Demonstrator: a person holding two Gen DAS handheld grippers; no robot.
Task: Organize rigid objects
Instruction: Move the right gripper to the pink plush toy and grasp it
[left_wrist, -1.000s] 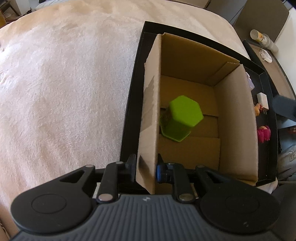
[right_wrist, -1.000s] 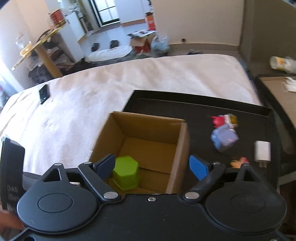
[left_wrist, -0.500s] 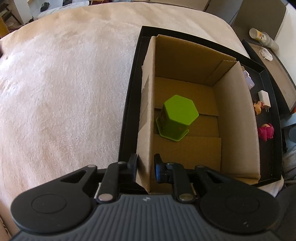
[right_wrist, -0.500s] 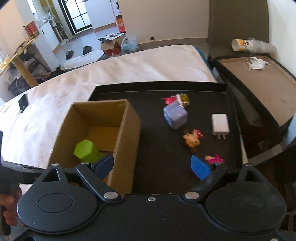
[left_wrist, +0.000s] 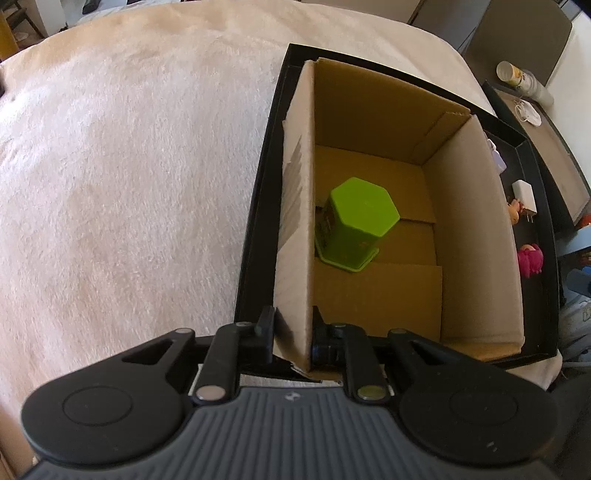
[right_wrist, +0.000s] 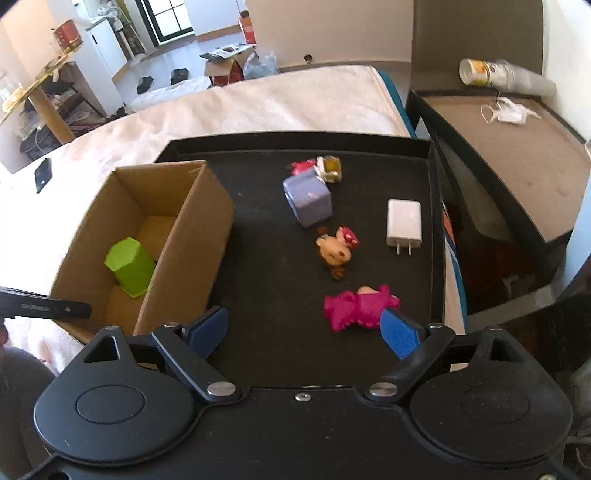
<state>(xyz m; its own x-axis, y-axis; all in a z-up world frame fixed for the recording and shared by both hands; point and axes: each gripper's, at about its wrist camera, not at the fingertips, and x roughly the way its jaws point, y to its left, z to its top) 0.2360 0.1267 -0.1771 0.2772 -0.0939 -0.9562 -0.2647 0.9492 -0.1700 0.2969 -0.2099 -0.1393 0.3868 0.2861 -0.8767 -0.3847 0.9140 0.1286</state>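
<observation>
An open cardboard box (left_wrist: 476, 229) (right_wrist: 192, 251) stands at the left of a black tray (right_wrist: 280, 295). A green hexagonal container (left_wrist: 354, 225) (right_wrist: 129, 266) stands inside it. My left gripper (left_wrist: 293, 332) is shut on the box's near left wall. My right gripper (right_wrist: 303, 328) is open above the tray, just in front of a pink figure (right_wrist: 354, 306). On the tray also lie a small doll (right_wrist: 334, 251), a white charger (right_wrist: 404, 221), a lilac cube (right_wrist: 308, 199) and a small red and yellow toy (right_wrist: 321, 168).
The tray rests on a bed with a cream fuzzy blanket (left_wrist: 129, 184). A dark side table (right_wrist: 517, 147) with a can and a mask stands to the right. A phone (right_wrist: 41, 173) lies on the blanket at far left.
My right gripper has swung right from over the box to over the tray's toys and come nearer the pink figure. My left gripper keeps its hold on the box wall.
</observation>
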